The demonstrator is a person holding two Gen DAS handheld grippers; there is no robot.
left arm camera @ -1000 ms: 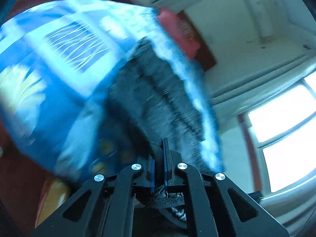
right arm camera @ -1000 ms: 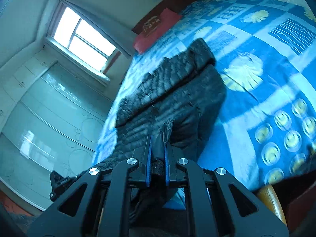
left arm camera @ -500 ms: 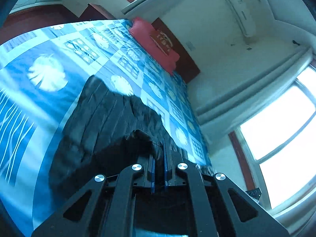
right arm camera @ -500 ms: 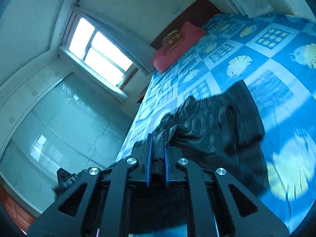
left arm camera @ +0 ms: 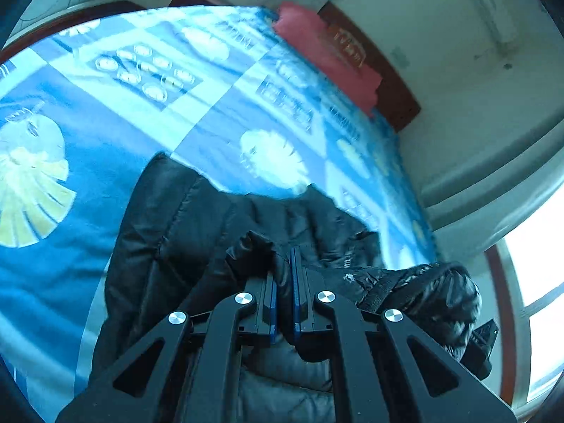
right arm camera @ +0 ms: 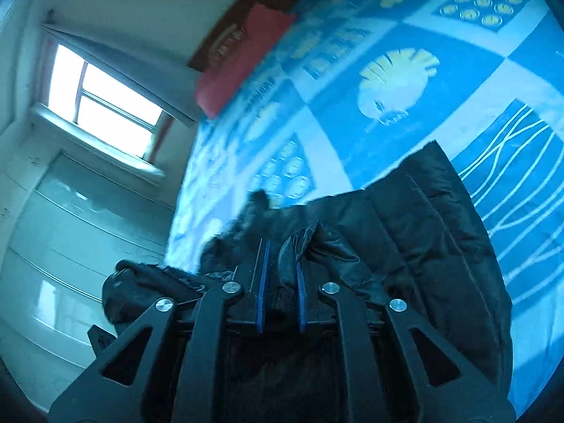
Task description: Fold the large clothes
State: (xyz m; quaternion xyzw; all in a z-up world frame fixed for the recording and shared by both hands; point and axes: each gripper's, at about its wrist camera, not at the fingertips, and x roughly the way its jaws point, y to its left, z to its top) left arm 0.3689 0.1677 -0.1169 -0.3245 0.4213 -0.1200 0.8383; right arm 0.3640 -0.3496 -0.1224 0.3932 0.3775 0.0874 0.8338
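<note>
Black quilted jacket (left arm camera: 183, 232) lies on the blue patterned bedspread (left arm camera: 116, 148), near the viewer's end of the bed, with its far edge reaching toward a pale fan-shaped motif (left arm camera: 271, 162) in the print. Left gripper (left arm camera: 283, 282): jaws nearly closed, blue-lined fingers (left arm camera: 298, 292) pinching a bunched fold of the jacket fabric between them. Right gripper (right arm camera: 280, 282): jaws a little wider apart but likewise clamped on a raised tuft of the same jacket (right arm camera: 423, 229), which stands up just beyond the fingertips. In the right wrist view the garment spreads to the right of the gripper over the bedspread (right arm camera: 352, 134), its quilted panels lying flat there. A loose, rounded portion of the jacket, possibly a sleeve or hood though motion blur prevents certainty, hangs to the right of the left gripper, off the bed's edge. A red pillow (left arm camera: 324, 60) rests at the far end of the bed against a dark wooden headboard (left arm camera: 394, 84). A bright window (right arm camera: 95, 98) stands on the left in the right wrist view, above pale glossy cabinet doors (right arm camera: 53, 246).
</note>
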